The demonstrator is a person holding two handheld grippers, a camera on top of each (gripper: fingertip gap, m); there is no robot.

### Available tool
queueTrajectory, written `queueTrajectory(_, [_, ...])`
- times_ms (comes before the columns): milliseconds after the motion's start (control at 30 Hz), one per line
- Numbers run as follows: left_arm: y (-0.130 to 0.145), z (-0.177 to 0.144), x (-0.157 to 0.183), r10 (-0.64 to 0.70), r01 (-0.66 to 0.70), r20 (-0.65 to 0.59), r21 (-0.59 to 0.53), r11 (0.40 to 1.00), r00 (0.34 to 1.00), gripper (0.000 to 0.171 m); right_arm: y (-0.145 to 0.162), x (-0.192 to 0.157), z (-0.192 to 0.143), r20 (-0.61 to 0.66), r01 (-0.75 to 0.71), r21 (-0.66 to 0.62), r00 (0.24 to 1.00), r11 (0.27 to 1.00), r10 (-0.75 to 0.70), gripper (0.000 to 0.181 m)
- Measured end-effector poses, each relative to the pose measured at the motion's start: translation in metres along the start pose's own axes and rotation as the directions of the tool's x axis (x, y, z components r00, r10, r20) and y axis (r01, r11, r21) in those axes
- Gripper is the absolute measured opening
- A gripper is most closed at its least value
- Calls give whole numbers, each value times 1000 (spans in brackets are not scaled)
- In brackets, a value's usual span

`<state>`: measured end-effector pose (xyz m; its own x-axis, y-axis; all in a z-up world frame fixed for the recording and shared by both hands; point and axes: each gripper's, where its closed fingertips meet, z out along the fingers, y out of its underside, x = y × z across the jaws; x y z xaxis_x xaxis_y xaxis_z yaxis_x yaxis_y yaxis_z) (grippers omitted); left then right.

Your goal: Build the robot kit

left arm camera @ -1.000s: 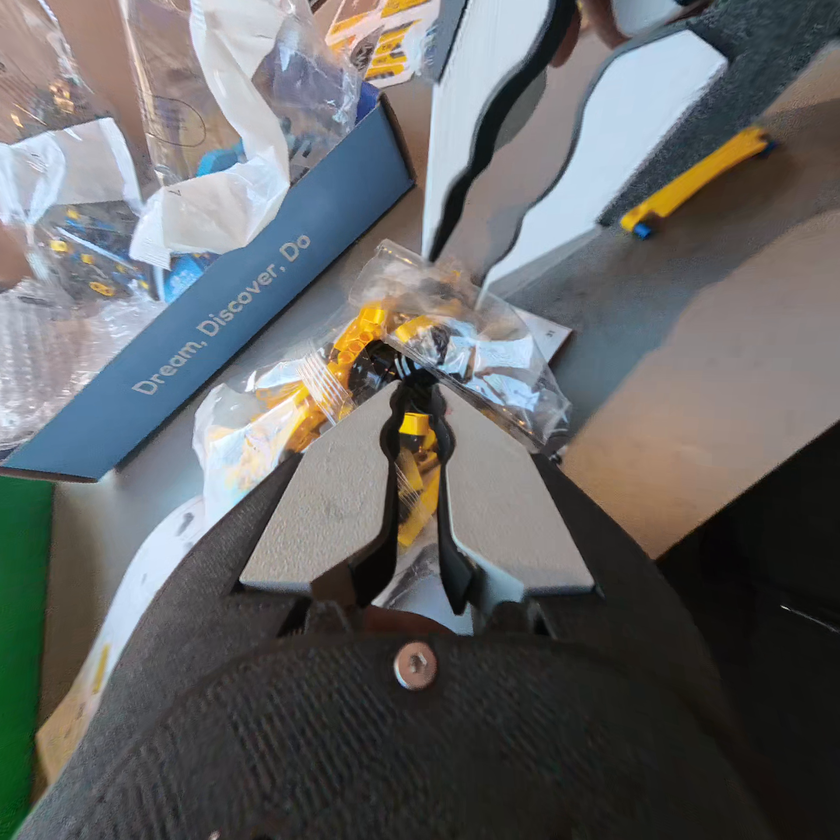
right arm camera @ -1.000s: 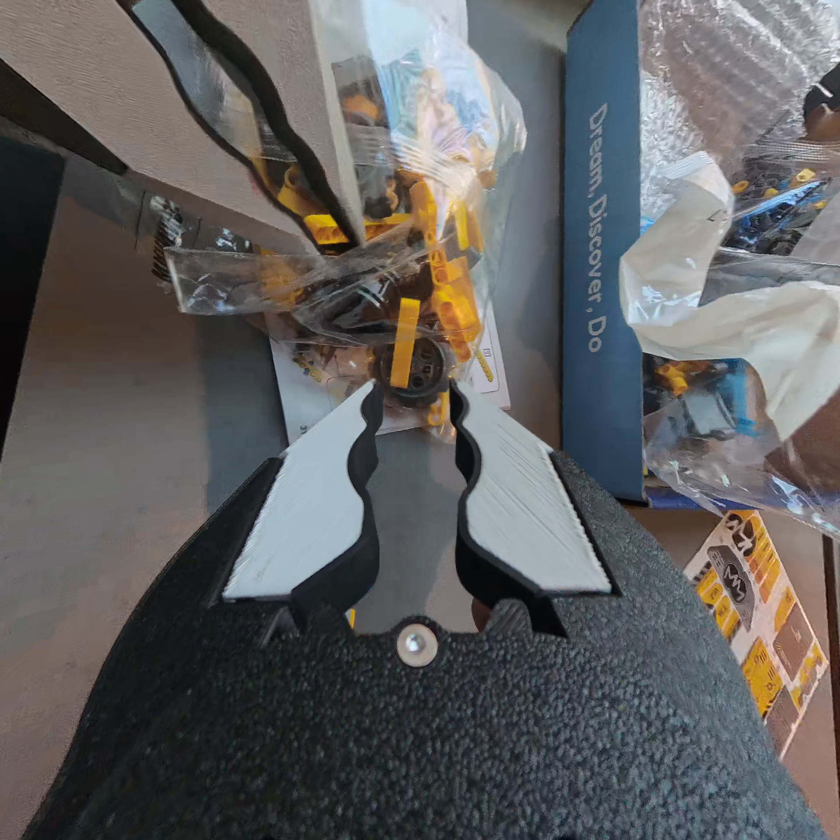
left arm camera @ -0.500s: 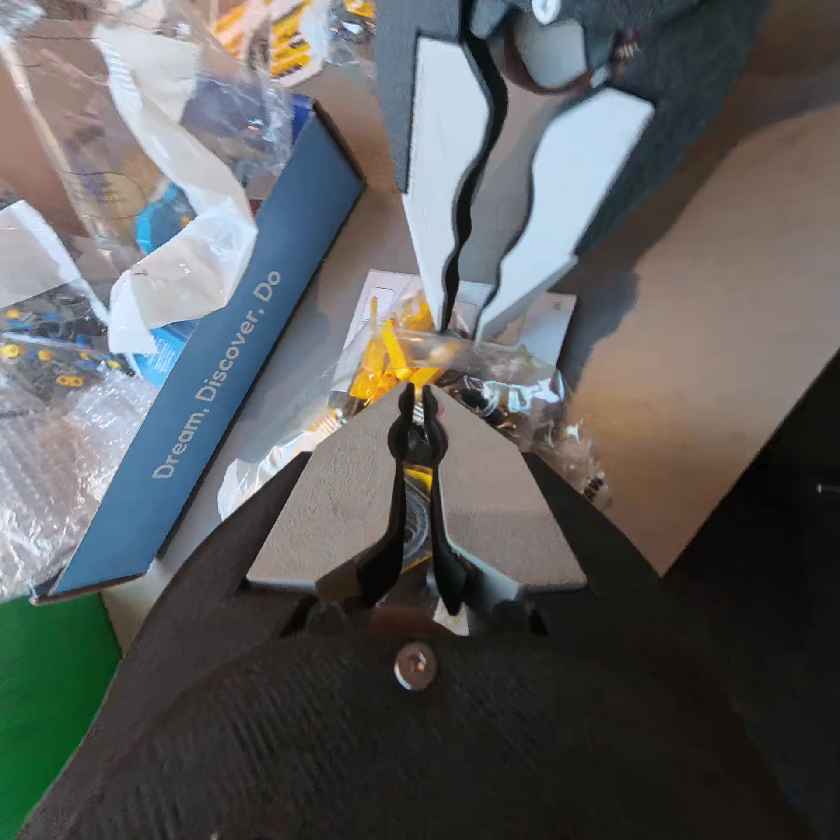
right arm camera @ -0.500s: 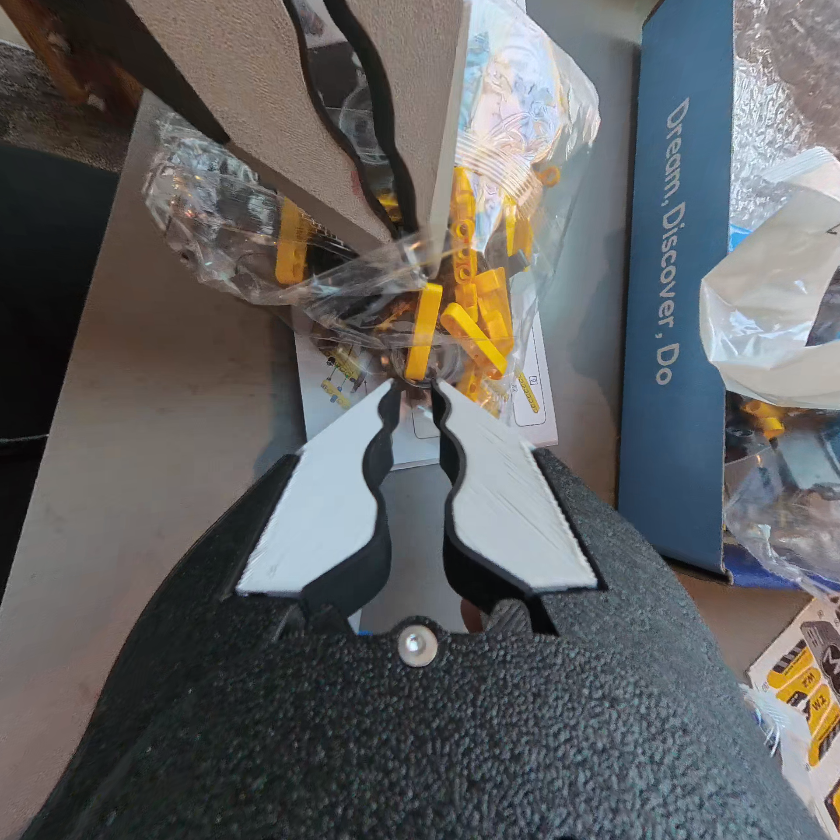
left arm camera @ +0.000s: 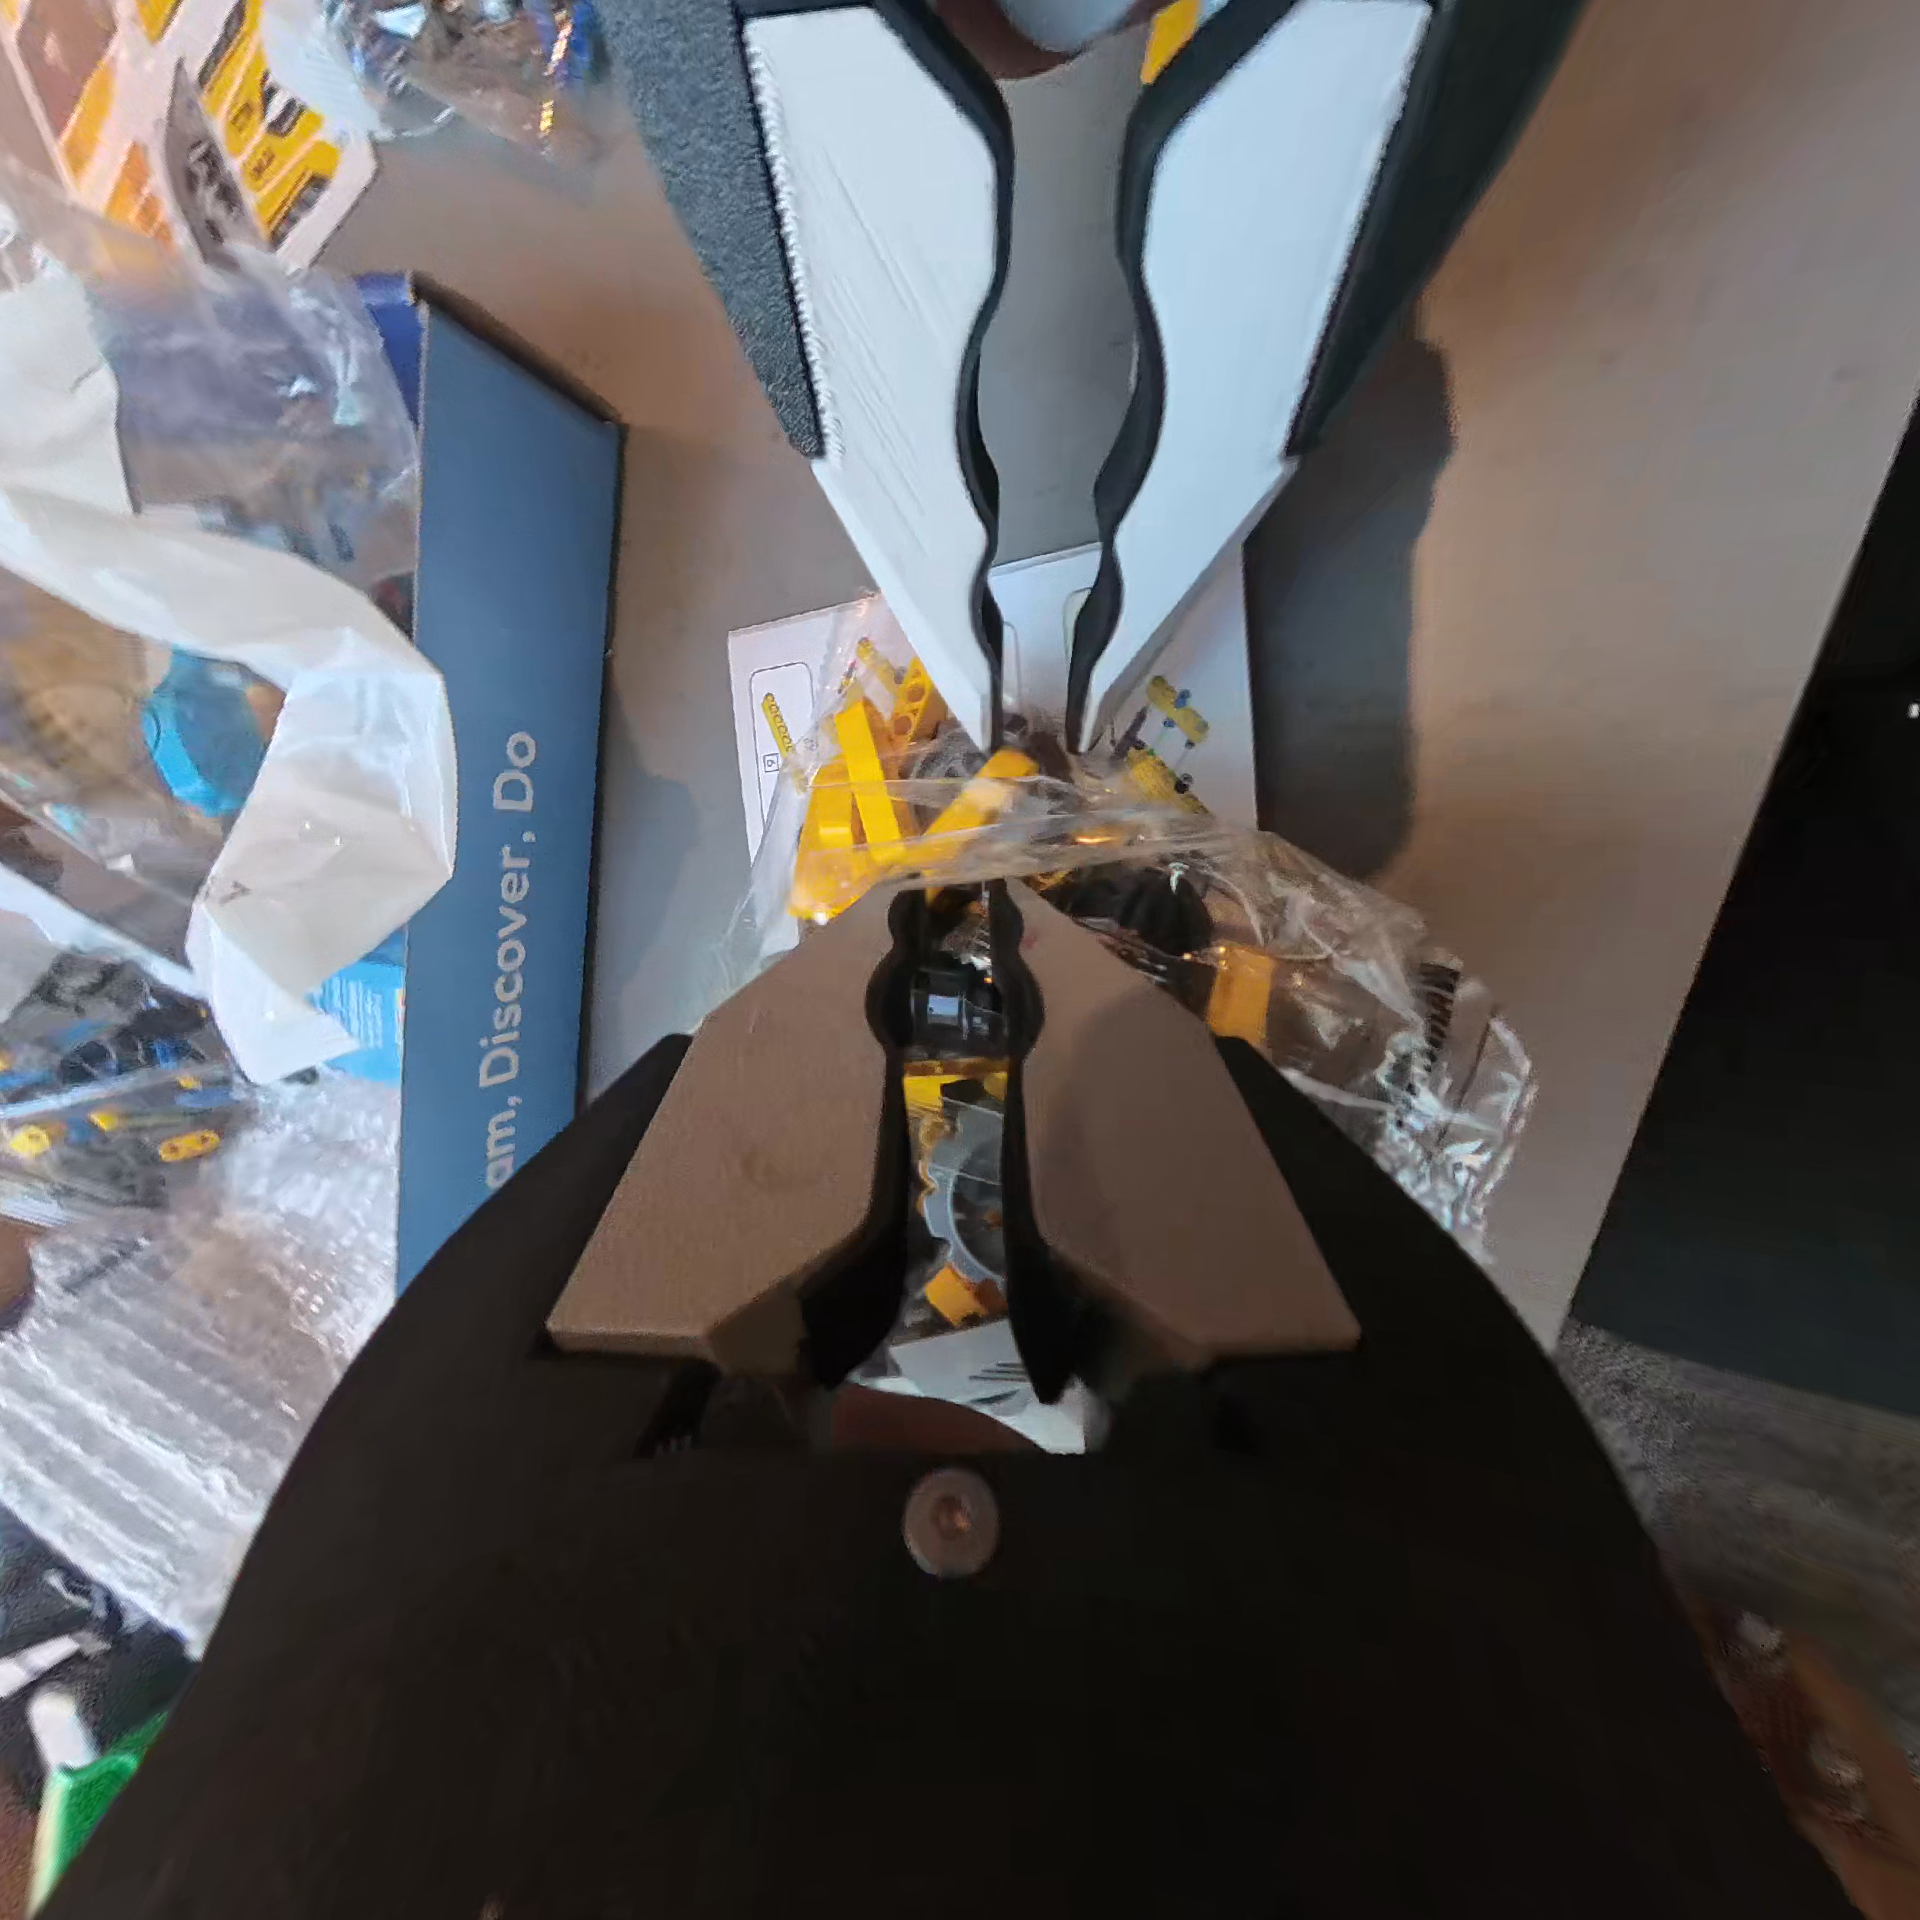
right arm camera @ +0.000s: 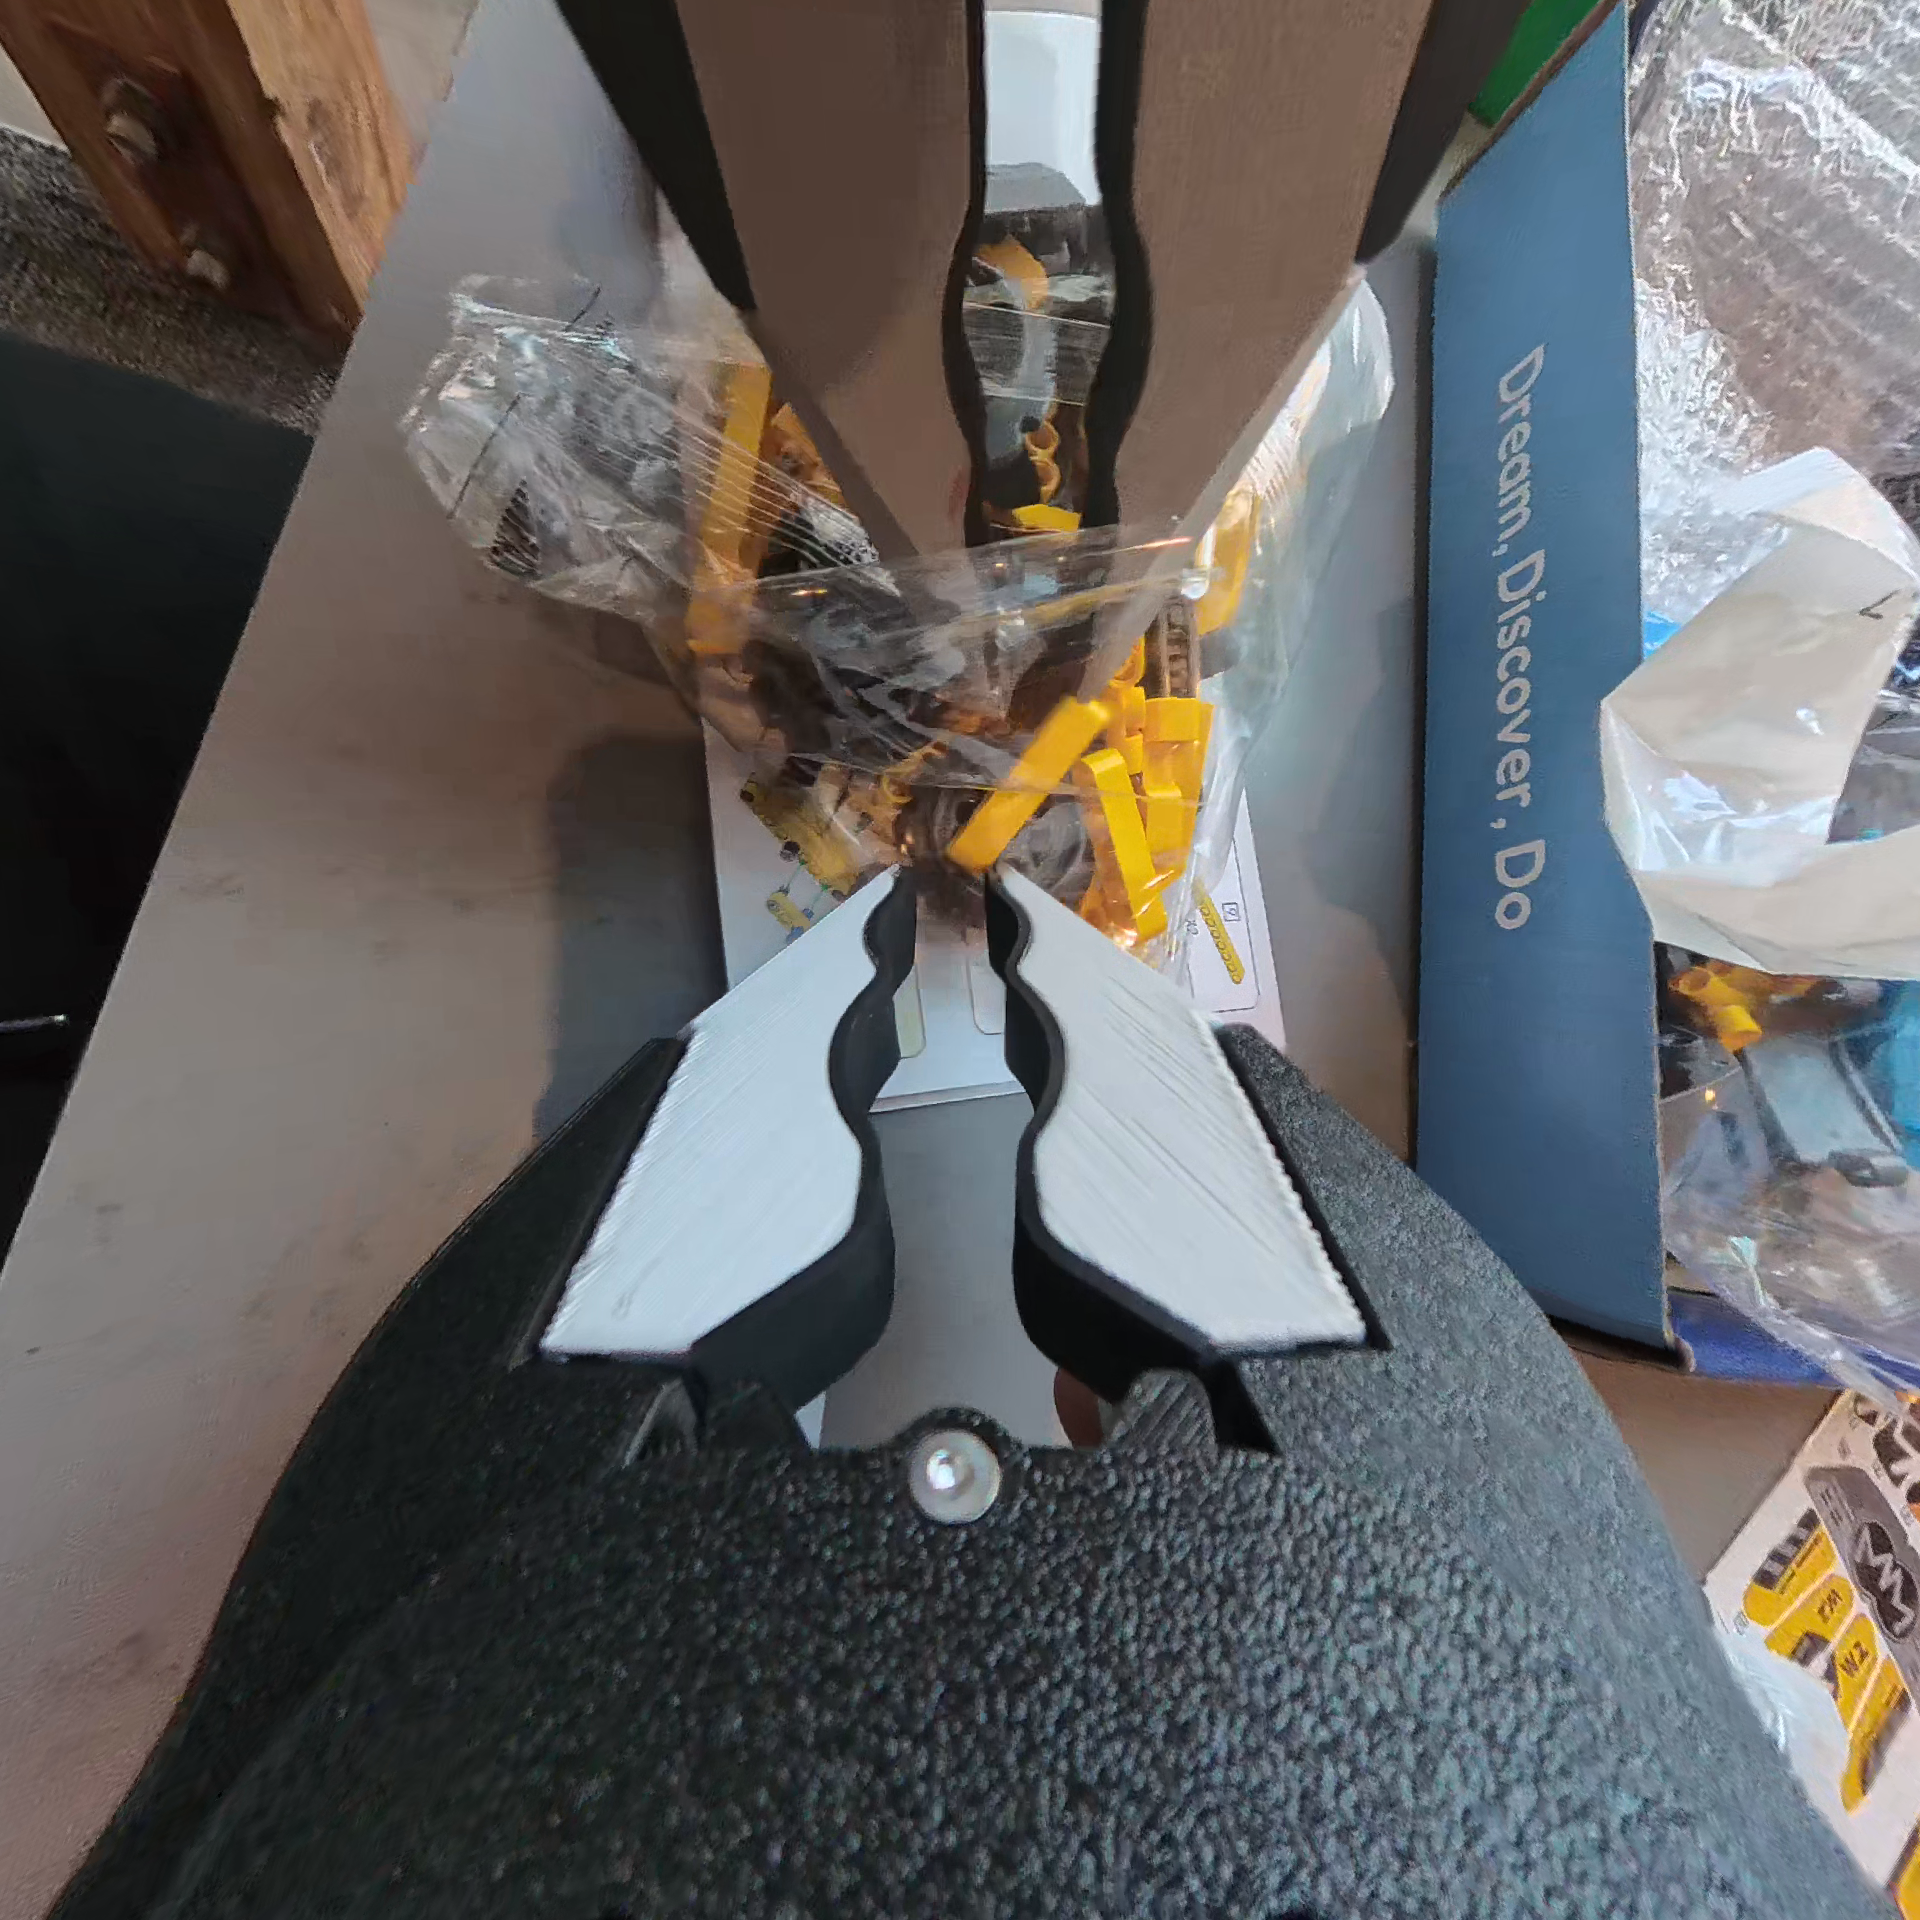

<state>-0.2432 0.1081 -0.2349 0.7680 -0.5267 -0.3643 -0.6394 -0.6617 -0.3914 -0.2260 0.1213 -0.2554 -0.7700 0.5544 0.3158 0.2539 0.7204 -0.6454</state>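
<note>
Your table carries a blue box beside both tongs. The clear bag of yellow bricks stretches sideways between them. Your left tongs pinch it; your right tongs, narrow, touch its near edge.

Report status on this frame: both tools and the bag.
Left tool shut on clear bag of yellow and black parts. Right tool open, tips at bag's far edge. Instruction sheet underneath; blue box alongside.
</note>
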Motion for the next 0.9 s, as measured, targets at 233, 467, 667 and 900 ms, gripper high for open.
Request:
queueTrajectory(233, [-6,-6,-1,105,-106,-100,-11,994,990,20,-1,-3,-2,-12,3,-1,1000,1000,-3,19])
queueTrajectory(467, [-4,0,-1,169,-172,-130,-12,985,977,23,-2,4,1,-13,-40,12,999,999,40,23])
queueTrajectory(667, [-5,2,-3,141,-143,-120,-3,990,983,25,-4,13,1,11,-227,12,974,974,226,26])
queueTrajectory(900, [0,5,-4,104,-105,-123,-1,995,987,23,-5,17,12,7,-395,27,919,918,395,19])
